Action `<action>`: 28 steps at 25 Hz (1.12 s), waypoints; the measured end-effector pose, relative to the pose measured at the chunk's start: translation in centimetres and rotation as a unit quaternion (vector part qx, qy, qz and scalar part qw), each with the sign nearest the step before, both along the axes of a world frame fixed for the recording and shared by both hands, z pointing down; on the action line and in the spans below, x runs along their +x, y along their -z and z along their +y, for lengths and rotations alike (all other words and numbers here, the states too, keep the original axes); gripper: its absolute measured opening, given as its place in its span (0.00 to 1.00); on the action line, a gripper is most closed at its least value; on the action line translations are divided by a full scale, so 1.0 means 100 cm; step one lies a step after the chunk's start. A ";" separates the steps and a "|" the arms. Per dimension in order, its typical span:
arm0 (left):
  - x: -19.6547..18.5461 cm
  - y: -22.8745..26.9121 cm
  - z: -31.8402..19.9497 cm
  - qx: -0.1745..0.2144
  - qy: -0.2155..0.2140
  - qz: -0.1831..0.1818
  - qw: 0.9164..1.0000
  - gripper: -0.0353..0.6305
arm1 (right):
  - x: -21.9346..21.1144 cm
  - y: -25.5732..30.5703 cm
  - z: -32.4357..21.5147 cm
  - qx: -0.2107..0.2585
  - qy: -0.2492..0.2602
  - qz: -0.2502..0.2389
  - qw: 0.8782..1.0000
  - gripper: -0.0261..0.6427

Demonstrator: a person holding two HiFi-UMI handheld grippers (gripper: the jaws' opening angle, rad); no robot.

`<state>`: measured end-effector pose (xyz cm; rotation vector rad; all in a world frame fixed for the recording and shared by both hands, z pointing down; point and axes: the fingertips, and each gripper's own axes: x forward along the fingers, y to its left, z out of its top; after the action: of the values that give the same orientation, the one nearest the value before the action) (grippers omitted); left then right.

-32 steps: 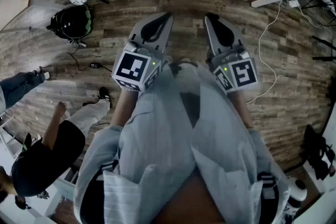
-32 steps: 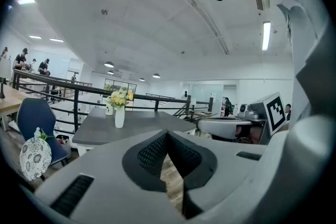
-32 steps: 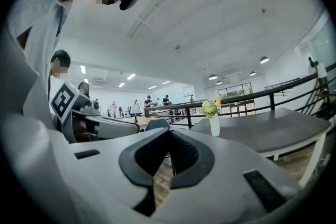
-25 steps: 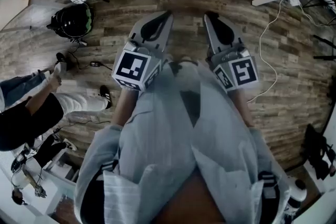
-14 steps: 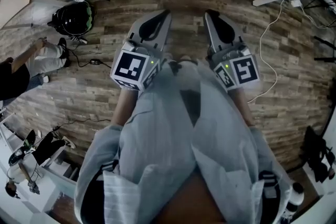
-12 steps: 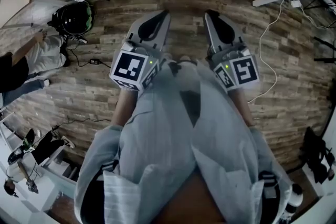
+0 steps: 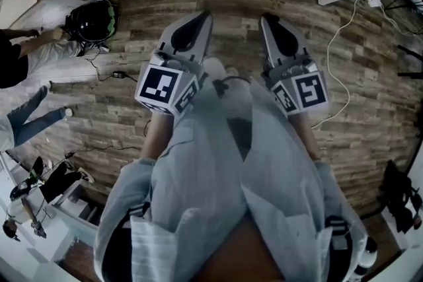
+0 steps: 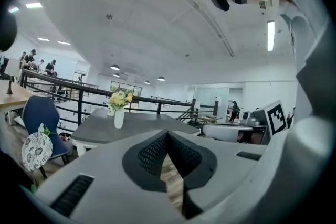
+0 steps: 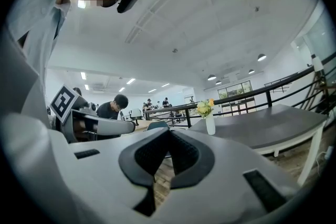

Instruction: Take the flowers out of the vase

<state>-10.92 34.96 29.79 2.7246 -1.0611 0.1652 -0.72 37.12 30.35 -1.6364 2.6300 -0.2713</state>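
Dim head view, fisheye-warped edges

Right tool (image 9: 168,131) closed, empty; flowers (image 9: 203,108) in vase (image 9: 210,126) on table (image 9: 268,122).

A grey table (image 8: 139,126) on white legs carries one thing: a white vase (image 8: 119,118) of yellow and white flowers (image 8: 118,99), upright near one end. The wood-plank floor (image 7: 370,96) bears a black rounded bag (image 7: 92,23) with a thin black cable (image 7: 109,79) near it, and a white cable (image 7: 338,49) lies well apart from both.
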 end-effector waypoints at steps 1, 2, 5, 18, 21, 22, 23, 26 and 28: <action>0.001 -0.001 -0.001 0.001 -0.001 -0.003 1.000 0.07 | 0.003 -0.001 -0.001 -0.001 -0.002 -0.001 1.000 0.04; 0.002 -0.003 -0.001 0.002 -0.003 -0.006 1.000 0.07 | 0.005 -0.003 -0.001 -0.003 -0.004 -0.003 1.000 0.04; 0.006 -0.007 -0.006 0.002 -0.007 -0.011 1.000 0.07 | 0.011 -0.009 -0.006 -0.007 -0.010 -0.007 1.000 0.04; 0.022 -0.005 -0.109 0.012 -0.043 0.000 0.999 0.07 | 0.015 -0.002 -0.108 -0.002 -0.025 0.009 1.000 0.04; 0.021 0.000 -0.139 0.019 -0.049 0.001 0.999 0.07 | 0.012 0.005 -0.137 0.004 -0.028 0.012 1.000 0.04; 0.022 0.002 -0.149 0.022 -0.051 0.001 0.998 0.07 | 0.012 0.007 -0.146 0.007 -0.030 0.012 0.999 0.04; 0.023 0.004 -0.158 0.022 -0.053 0.003 0.998 0.07 | 0.013 0.009 -0.156 0.009 -0.032 0.012 0.999 0.04; 0.025 0.005 -0.183 0.022 -0.058 0.007 0.998 0.07 | 0.015 0.011 -0.182 0.010 -0.037 0.014 0.999 0.04; 0.025 0.005 -0.199 0.022 -0.059 0.011 0.998 0.07 | 0.015 0.011 -0.197 0.011 -0.039 0.016 0.999 0.04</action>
<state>-8.47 15.04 29.28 2.8239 -0.9077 0.1321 0.75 17.40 29.25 -1.7471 2.5740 -0.2148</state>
